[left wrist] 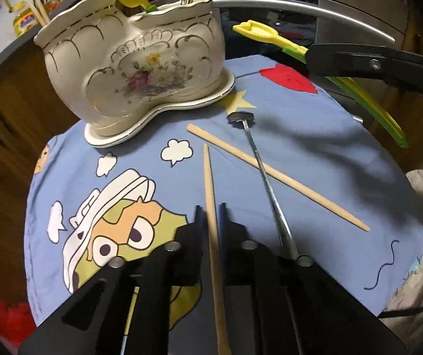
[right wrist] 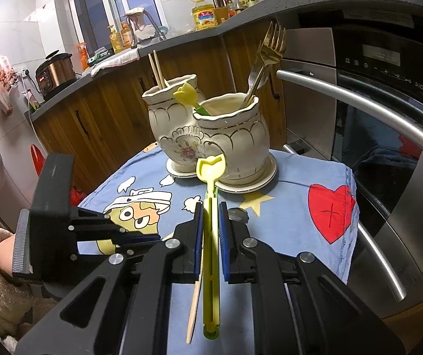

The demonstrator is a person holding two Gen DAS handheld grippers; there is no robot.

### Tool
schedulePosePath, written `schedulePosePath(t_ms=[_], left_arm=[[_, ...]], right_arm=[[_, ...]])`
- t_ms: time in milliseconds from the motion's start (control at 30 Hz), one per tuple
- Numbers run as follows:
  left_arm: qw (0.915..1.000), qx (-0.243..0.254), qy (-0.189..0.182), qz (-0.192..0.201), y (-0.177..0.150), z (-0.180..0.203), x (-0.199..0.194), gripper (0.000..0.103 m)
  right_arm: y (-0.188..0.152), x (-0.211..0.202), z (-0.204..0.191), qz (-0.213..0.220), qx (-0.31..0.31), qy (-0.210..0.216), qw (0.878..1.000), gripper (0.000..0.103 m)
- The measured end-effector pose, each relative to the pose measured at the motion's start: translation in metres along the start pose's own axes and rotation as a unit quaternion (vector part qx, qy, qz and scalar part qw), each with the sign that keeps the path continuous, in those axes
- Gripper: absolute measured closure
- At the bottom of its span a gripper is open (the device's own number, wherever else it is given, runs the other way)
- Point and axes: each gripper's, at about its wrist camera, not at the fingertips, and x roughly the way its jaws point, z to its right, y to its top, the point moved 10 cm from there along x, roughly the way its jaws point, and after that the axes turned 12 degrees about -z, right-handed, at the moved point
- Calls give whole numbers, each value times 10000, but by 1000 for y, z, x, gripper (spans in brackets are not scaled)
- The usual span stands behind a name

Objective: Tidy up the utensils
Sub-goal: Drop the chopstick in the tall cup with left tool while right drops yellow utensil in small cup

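Note:
My left gripper (left wrist: 210,207) is shut on a wooden chopstick (left wrist: 209,177) low over the blue cartoon cloth (left wrist: 315,153). A second chopstick (left wrist: 273,174) and a metal spoon (left wrist: 258,159) lie crossed on the cloth to its right. My right gripper (right wrist: 211,207) is shut on a yellow-green tulip-shaped utensil (right wrist: 211,171), held in the air in front of the white ceramic holder (right wrist: 232,139). It also shows in the left wrist view (left wrist: 270,37). The holder (left wrist: 134,68) has chopsticks, another yellow tulip utensil (right wrist: 185,93) and forks (right wrist: 266,56) in it.
An oven with a long steel handle (right wrist: 374,109) stands right behind the cloth-covered surface. Wooden cabinets (right wrist: 99,118) and a cluttered kitchen counter lie beyond. The left gripper body and the holder's sleeve (right wrist: 1,281) are at the lower left of the right wrist view.

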Motion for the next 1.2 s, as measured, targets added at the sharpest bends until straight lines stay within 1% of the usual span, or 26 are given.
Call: schedulePosePath(t_ms=[133,200,267,300,367,400,433,533,600,633,700,767,833,933,1000,1067,1100,1133,1200], left_arm=[[9999,-104,-37,29,5,-3,5,88],[9999,-108,-102,72,6,-2,6,96],[9998,-59,-115,146,7,-3,6,96],[9996,-55,-186,210,6,-4,4,96],[9986,-75,-305,433,6,-6,-5,96],[9972,-67,-380,636,7,-7,-14,96],[9963,-67,-413,750,7,-8,-20,96],[9884,-78,-559,1407,9,-18,-56,96],[9798,-171,-593,1900,14,-29,-80,96],[9762,-221,-639,2061,17,-33,-88,96],[9653,-361,-731,2481,24,-46,-109,96],[9569,-440,-696,2785,35,-57,-126,96],[9479,-526,-671,3070,49,-68,-141,96],[9274,-831,-701,3579,80,-92,-165,96],[9088,-1134,-649,3963,104,-115,-180,96],[8987,-1312,-581,4143,124,-129,-187,96],[8915,-1405,-571,4270,135,-137,-192,96],[8867,-1445,-561,4356,140,-140,-194,96],[8782,-1533,-355,4516,156,-150,-196,96]], right_arm=[[0,-1,-2,53,-12,22,10000,93],[1,-2,-2,89,-1,83,9999,93],[2,-4,-1,144,19,103,9998,93],[3,-6,-1,182,27,87,9998,93],[5,-9,1,280,67,70,9996,93],[6,-11,3,327,87,66,9994,93],[9,-14,3,428,112,54,9990,93],[19,-24,4,729,135,25,9972,93],[27,-30,6,913,167,-36,9957,93],[31,-33,8,970,194,-52,9951,93],[46,-40,10,1160,259,3,9929,93],[62,-46,10,1347,282,7,9905,93],[79,-50,7,1536,267,125,9877,93],[106,-49,5,1758,268,324,9835,93],[127,-40,6,1847,287,423,9815,93],[143,-31,7,1903,303,477,9801,93],[149,-27,8,1942,314,488,9792,93],[154,-23,10,1969,328,506,9786,93],[165,-11,15,1995,413,581,9773,93]])
